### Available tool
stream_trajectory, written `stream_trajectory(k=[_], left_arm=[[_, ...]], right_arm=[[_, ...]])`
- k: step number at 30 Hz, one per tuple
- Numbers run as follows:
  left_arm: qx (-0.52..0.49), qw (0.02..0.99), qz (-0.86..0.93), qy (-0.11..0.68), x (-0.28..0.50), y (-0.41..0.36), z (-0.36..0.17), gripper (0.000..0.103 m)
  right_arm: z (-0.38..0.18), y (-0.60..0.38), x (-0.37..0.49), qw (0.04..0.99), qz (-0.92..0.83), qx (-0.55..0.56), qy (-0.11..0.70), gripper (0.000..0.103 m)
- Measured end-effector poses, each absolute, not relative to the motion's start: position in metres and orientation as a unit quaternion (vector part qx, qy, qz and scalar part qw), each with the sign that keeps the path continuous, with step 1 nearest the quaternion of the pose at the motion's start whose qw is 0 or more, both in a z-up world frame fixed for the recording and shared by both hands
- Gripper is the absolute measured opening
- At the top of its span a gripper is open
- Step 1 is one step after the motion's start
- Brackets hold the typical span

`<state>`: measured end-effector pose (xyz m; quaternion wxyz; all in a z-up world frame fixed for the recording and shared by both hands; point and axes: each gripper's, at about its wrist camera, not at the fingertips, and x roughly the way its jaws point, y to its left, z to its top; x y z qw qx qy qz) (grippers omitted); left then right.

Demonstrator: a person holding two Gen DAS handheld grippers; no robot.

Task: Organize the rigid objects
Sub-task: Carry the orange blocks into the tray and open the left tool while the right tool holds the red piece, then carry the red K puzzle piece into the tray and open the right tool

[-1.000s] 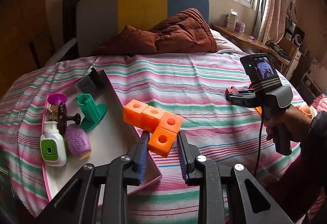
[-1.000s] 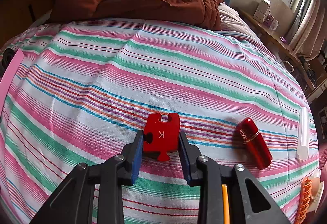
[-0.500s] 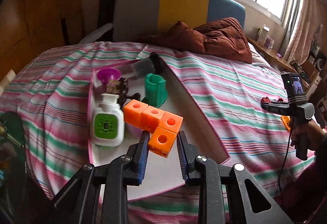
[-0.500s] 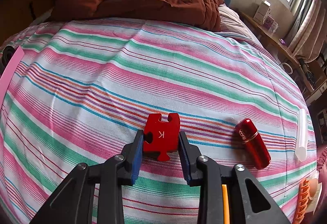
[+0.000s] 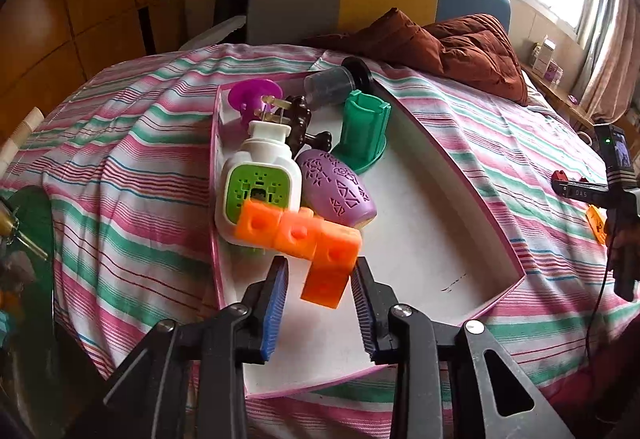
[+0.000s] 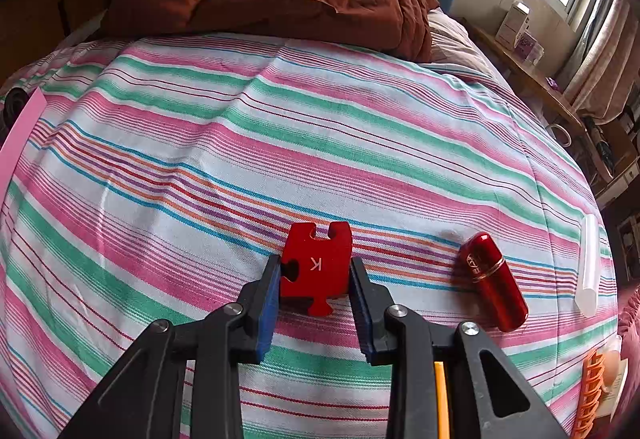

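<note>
Over the pink-rimmed tray (image 5: pixel 472 195), the left gripper (image 5: pixel 320 293) has its jaws opening; the orange blocks (image 5: pixel 308 239) sit between the pads, apparently no longer pressed, their far end leaning on the white bottle (image 5: pixel 260 179) at ten o'clock. A purple egg (image 5: pixel 340 191) lies at twelve. The right gripper (image 6: pixel 314 293) is clamped on the red puzzle piece (image 6: pixel 318 263) over the striped bedspread (image 6: pixel 240 143); a red tube (image 6: pixel 494 281) lies at three o'clock.
</note>
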<state>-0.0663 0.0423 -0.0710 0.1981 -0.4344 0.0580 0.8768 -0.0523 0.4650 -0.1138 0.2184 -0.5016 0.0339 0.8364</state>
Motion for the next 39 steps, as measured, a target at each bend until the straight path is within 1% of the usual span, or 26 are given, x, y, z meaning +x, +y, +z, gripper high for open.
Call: stream_trajectory(k=[9,13,24,30,39], left_arm=[[-0.421,0.184,0.886,0.059,-0.066,0.036,-0.065,0.038],[-0.416,0.18,0.89,0.056,-0.065,0.035,-0.057,0.043],[-0.392,0.173,0.902,0.05,-0.054,0.03,-0.036,0.043],[-0.384,0.169,0.907,0.04,-0.051,0.024,-0.029,0.043],[-0.385,0.163,0.908,0.031,-0.048,0.018,-0.032,0.043]], right_arm=[[-0.114,0.463,-0.052,0.221,0.836,-0.501,0.027,0.032],[-0.114,0.463,-0.051,0.222,0.836,-0.501,0.027,0.032],[-0.115,0.462,-0.051,0.223,0.837,-0.5,0.026,0.032],[-0.112,0.462,-0.049,0.214,0.83,-0.513,0.05,0.032],[-0.108,0.448,-0.041,0.201,0.819,-0.53,0.085,0.032]])
